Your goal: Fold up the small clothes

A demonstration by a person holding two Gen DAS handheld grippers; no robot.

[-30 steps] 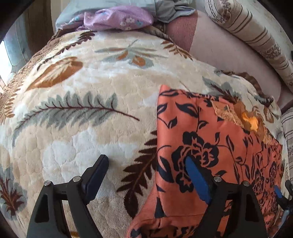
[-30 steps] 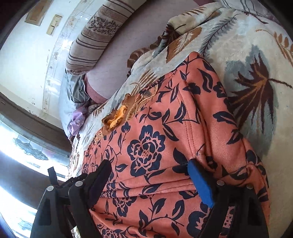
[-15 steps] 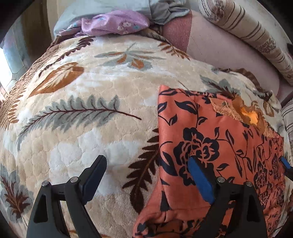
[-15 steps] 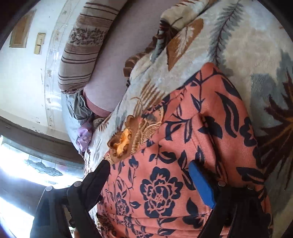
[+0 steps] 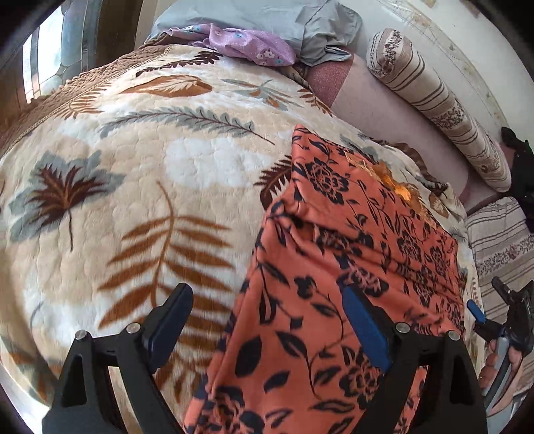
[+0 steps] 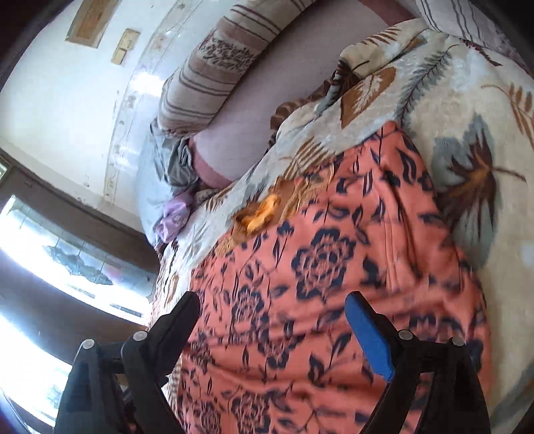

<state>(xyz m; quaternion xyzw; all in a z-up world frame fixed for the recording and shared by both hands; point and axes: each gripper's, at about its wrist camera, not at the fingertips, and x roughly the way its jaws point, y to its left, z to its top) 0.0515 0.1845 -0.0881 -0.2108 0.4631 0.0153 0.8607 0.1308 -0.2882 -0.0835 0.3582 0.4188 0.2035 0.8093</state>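
An orange garment with dark blue flowers (image 5: 350,253) lies folded on the leaf-print blanket (image 5: 140,187), with gold embroidery at its far edge. My left gripper (image 5: 267,320) is open above the garment's near left edge, one finger over the blanket and one over the cloth. My right gripper (image 6: 272,329) is open and hovers over the same garment (image 6: 317,267). The right gripper also shows at the right edge of the left wrist view (image 5: 500,317), held in a hand.
A striped bolster pillow (image 5: 434,100) lies along the wall behind a pink sheet (image 5: 383,110). Purple (image 5: 247,43) and grey (image 5: 300,30) clothes are piled at the head of the bed. A window (image 6: 50,250) is beside the bed.
Both grippers have pulled back and risen from the garment, so more of the bed shows. Both stay open. The garment lies where it was.
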